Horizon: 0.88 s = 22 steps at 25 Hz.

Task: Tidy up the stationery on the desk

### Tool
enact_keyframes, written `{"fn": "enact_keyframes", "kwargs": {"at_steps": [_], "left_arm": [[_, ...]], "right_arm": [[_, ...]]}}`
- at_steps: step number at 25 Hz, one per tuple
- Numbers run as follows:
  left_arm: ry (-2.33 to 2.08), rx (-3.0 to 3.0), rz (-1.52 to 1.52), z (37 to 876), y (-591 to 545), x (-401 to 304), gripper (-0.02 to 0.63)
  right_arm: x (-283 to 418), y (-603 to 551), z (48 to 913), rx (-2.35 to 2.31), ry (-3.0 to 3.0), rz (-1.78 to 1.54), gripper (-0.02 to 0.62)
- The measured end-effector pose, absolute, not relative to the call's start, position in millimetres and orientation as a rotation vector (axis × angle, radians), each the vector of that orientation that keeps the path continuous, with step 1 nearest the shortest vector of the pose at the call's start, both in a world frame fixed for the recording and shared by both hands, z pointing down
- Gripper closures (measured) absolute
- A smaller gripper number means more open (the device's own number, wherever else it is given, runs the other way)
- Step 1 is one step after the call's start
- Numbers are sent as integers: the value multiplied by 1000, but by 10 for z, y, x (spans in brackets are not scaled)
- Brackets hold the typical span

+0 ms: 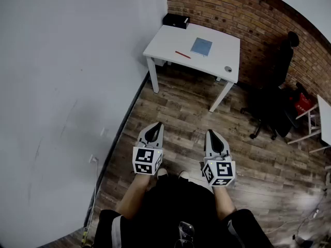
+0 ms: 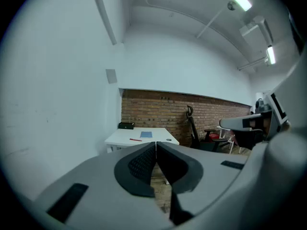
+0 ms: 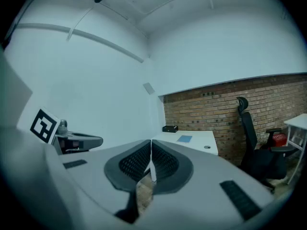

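Observation:
A white desk (image 1: 170,40) stands far ahead in the corner by the brick wall. On it lie a blue notebook (image 1: 201,46), a red pen (image 1: 182,55), a small round object (image 1: 227,69) and a black box (image 1: 176,20) at the back edge. My left gripper (image 1: 153,132) and right gripper (image 1: 213,140) hang side by side over the wooden floor, well short of the desk. Both are shut with nothing between the jaws. The left gripper view shows the desk (image 2: 144,139) beyond its closed jaws, and the right gripper view shows the desk (image 3: 192,139) too.
A black office chair (image 1: 269,105) stands right of the desk, with a red object (image 1: 304,101) and a second white table (image 1: 326,119) further right. A plain white wall (image 1: 67,87) runs along the left. Wooden floor lies between me and the desk.

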<state>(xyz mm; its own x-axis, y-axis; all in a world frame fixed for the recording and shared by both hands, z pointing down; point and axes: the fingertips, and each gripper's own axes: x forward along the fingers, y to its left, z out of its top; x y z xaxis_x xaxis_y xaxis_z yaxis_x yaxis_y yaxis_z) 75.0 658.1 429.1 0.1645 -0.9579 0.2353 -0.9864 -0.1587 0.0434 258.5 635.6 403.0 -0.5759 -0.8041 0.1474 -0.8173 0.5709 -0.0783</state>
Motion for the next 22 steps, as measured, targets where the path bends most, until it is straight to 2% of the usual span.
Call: {"fn": "enact_keyframes", "kwargs": {"at_steps": [22], "left_arm": [[-1852, 2305, 223, 4251, 6500, 575, 591]], "right_arm": [[2242, 6353, 4191, 1345, -2683, 314, 571]]}}
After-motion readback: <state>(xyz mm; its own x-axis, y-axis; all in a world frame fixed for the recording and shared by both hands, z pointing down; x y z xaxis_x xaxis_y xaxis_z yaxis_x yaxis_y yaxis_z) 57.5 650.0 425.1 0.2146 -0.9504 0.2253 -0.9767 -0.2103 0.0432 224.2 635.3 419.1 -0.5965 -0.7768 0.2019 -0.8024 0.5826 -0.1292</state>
